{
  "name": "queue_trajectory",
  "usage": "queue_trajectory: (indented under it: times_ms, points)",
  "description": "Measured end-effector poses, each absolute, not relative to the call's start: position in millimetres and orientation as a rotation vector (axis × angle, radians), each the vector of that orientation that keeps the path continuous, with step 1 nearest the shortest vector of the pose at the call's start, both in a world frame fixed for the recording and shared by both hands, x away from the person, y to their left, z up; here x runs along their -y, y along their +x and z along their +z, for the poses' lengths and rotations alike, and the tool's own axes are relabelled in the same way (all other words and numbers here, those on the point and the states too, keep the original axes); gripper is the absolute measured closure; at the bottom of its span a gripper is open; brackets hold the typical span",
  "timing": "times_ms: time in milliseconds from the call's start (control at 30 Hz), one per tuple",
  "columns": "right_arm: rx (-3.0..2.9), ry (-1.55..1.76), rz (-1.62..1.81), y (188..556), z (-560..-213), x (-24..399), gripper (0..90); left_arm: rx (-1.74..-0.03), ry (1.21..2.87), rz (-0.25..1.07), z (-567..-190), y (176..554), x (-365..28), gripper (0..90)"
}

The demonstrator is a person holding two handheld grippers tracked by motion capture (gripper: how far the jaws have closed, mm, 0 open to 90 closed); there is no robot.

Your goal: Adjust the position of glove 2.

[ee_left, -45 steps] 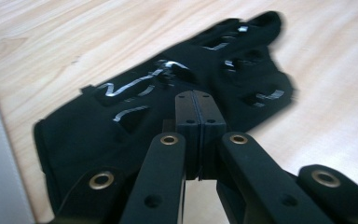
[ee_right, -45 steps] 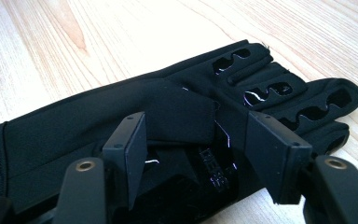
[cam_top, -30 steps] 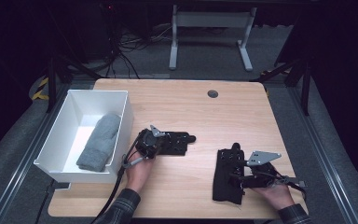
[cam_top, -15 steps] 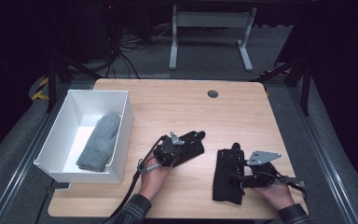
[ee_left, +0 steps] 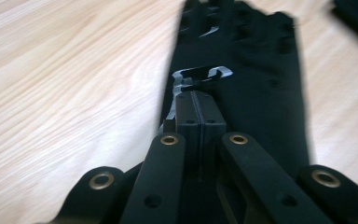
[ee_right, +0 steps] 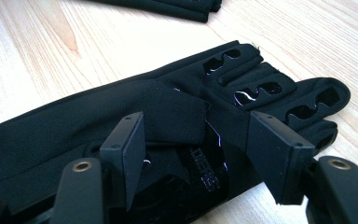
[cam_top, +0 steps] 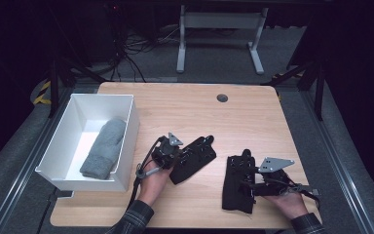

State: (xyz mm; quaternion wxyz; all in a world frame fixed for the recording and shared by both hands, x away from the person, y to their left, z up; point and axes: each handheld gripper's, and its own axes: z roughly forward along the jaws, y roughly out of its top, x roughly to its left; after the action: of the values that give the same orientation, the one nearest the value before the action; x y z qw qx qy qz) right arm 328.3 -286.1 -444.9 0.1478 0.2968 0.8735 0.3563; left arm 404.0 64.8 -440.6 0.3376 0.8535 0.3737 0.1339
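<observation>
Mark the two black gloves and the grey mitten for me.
Left black glove (cam_top: 193, 160), high view, on its palm.
Right black glove (cam_top: 237, 184), high view, mid-body left of the tongs.
Grey mitten (cam_top: 104, 147), high view, centre of the knit, inside the white bin.

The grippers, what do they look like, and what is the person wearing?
Both the left gripper and the right gripper are black, with two flat black jaws on arms fixed with brass-coloured rivets. Each has a grey three-cornered plate on top and a trailing cable. The person wears dark checked sleeves.
</observation>
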Motion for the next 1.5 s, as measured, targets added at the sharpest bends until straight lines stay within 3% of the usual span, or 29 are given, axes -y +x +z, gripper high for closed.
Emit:
queue_trajectory:
  times_ms: [433,900,1300,1500]
  points:
    - [-2.517,0.865,1.011,329,-446,287,38.1,-1.010,2.272,0.303,-453,407,-70,90.0]
    - [-2.511,0.863,1.006,329,-446,288,38.1,-0.927,2.313,0.111,-452,373,-82,90.0]
    - [-2.509,0.867,1.007,330,-445,289,38.4,-0.869,2.328,0.095,-449,352,-76,90.0]
    - [-2.508,0.881,1.021,329,-443,293,52.9,-0.886,2.277,0.154,-438,364,-77,89.6]
